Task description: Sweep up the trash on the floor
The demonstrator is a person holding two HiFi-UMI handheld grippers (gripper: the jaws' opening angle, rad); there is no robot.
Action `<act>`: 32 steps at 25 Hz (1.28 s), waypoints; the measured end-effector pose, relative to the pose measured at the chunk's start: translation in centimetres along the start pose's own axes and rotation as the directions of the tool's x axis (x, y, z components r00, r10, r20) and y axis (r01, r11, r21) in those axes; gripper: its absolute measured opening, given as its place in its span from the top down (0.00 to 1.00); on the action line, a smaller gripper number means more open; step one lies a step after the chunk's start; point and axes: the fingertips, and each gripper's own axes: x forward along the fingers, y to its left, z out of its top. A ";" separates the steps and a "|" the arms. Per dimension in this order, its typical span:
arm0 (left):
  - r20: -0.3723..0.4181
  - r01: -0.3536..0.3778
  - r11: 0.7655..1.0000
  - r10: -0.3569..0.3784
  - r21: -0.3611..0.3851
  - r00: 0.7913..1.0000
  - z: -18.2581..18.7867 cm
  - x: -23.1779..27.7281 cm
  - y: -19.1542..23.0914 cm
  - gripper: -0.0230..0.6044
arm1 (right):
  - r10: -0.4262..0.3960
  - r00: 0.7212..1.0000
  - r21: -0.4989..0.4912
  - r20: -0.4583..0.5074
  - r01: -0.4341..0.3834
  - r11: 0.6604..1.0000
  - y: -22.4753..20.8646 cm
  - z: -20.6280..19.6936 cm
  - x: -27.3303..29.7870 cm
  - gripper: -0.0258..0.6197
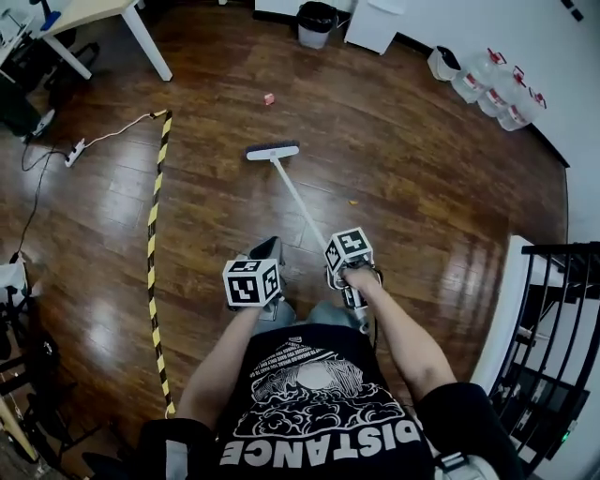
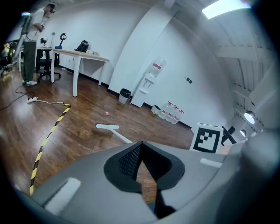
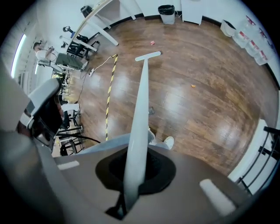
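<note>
A white broom lies slanted ahead of me, its head (image 1: 273, 151) down on the wood floor and its long handle (image 1: 300, 202) running back to my right gripper (image 1: 336, 272). In the right gripper view that gripper (image 3: 133, 179) is shut on the handle (image 3: 141, 113). A pink scrap of trash (image 1: 269, 98) lies beyond the broom head, apart from it. A tiny orange bit (image 1: 353, 202) lies right of the handle. My left gripper (image 1: 267, 251) hovers beside the right one; its jaws (image 2: 142, 175) are shut with nothing between them.
Yellow-black tape (image 1: 156, 234) runs along the floor on the left. A power strip with cable (image 1: 75, 152) lies beyond it, near a white desk leg (image 1: 145, 42). A bin (image 1: 317, 23) and water bottles (image 1: 497, 89) line the far wall. Black railing (image 1: 553, 328) stands at right.
</note>
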 end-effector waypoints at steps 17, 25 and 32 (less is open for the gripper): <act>0.052 -0.035 0.996 0.039 -0.087 0.998 12.3 5.5 8.1 0.96 | 0.022 0.998 0.069 0.056 -0.025 0.997 -0.4 26.3 -4.6 0.96; -0.007 -0.114 0.984 0.114 -0.134 0.993 21.5 14.6 10.9 0.96 | 0.003 1.000 0.049 -0.012 -0.003 0.999 -3.9 42.2 -7.0 0.96; -0.041 -0.168 0.972 0.164 -0.164 0.986 26.0 18.6 13.6 0.96 | -0.019 0.999 0.048 -0.033 0.020 0.999 -5.4 52.5 -7.9 0.96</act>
